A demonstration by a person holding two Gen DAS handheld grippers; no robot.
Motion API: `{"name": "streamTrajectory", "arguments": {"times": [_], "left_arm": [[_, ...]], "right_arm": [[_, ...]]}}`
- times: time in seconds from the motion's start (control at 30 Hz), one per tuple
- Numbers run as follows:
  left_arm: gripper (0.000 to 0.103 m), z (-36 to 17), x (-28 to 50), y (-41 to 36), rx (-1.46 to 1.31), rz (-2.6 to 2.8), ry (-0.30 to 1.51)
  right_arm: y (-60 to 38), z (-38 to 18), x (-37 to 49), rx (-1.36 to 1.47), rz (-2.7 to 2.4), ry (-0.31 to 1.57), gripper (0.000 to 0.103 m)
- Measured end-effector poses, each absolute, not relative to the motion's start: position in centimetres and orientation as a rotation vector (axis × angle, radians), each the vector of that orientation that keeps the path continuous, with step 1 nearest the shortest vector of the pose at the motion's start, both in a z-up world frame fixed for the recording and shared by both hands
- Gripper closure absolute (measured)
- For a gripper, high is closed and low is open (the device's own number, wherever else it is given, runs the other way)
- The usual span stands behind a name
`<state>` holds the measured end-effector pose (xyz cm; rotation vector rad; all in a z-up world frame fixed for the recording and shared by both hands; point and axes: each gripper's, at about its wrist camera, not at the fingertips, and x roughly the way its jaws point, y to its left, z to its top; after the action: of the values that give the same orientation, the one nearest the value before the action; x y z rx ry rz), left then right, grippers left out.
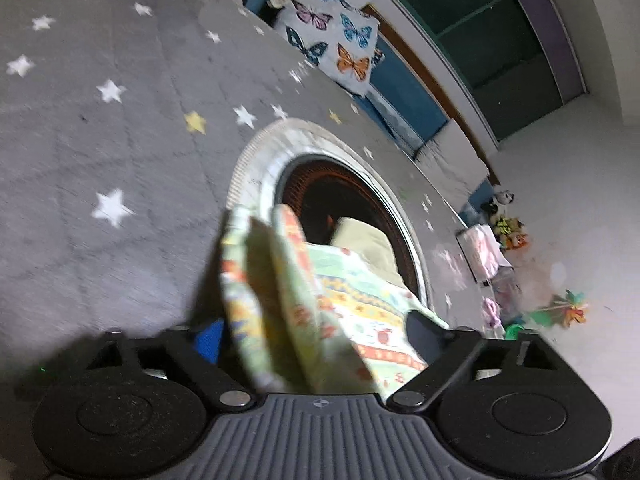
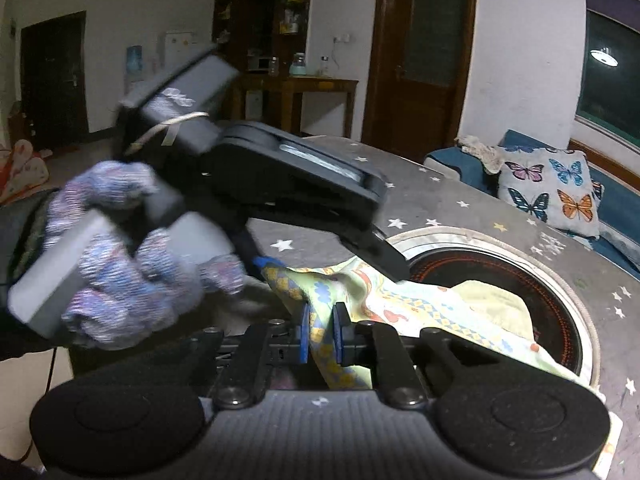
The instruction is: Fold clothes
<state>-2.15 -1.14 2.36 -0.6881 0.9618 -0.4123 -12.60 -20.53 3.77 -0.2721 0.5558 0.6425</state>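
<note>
A pale green patterned garment (image 1: 352, 300) lies over a dark round panel set in the grey star-print table cover (image 1: 100, 140). In the left wrist view a bunch of the cloth stands up between the left gripper's jaws (image 1: 316, 336), which sit wide apart; I cannot tell whether they pinch it. In the right wrist view the right gripper (image 2: 321, 334) is shut on an edge of the garment (image 2: 404, 304) between its blue pads (image 2: 305, 336). The left gripper (image 2: 380, 256), held by a gloved hand (image 2: 120, 248), hangs just above the cloth, its fingertip touching the fabric.
A round dark panel with a pale rim (image 1: 276, 148) sits in the table; it also shows in the right wrist view (image 2: 520, 264). A butterfly cushion (image 1: 332, 44) lies on a blue sofa beyond the table. Toys (image 1: 508, 228) lie on the floor. Doors and shelves stand behind.
</note>
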Motion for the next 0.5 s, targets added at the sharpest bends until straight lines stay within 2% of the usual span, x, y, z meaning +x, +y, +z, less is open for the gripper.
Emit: {"name": "streamTrajectory", "arguments": {"times": [0.07,0.17,0.23,0.37,0.4,0.5], "left_arm": [[0.055,2.0,-2.0,-1.4,-0.690,-0.421,0.969],[0.078,1.6,-1.9,-1.7,-0.687,-0.430,0.975],[0.084,1.6,-2.0,-1.7,-0.668,-0.422,0.971],[0.085,1.5,-2.3,-1.6,-0.641,-0.415,0.961],[0.085,1.5,-2.4,-1.6,-0.635,-0.414,0.959],[0.085,1.5,-2.6,-1.6,-0.615,-0.410,0.950]], "right_arm": [[-20.6,3.6,-13.0,-0.271,0.656,0.558,0.092],[-21.2,3.4,-13.2,-0.245,0.664,0.573,0.089],[-22.1,3.4,-13.3,-0.214,0.662,0.579,0.081],[-25.0,3.6,-13.0,-0.135,0.615,0.592,0.071],[-25.8,3.6,-12.8,-0.120,0.591,0.594,0.065],[-28.8,3.5,-11.9,-0.092,0.474,0.610,0.064]]}}
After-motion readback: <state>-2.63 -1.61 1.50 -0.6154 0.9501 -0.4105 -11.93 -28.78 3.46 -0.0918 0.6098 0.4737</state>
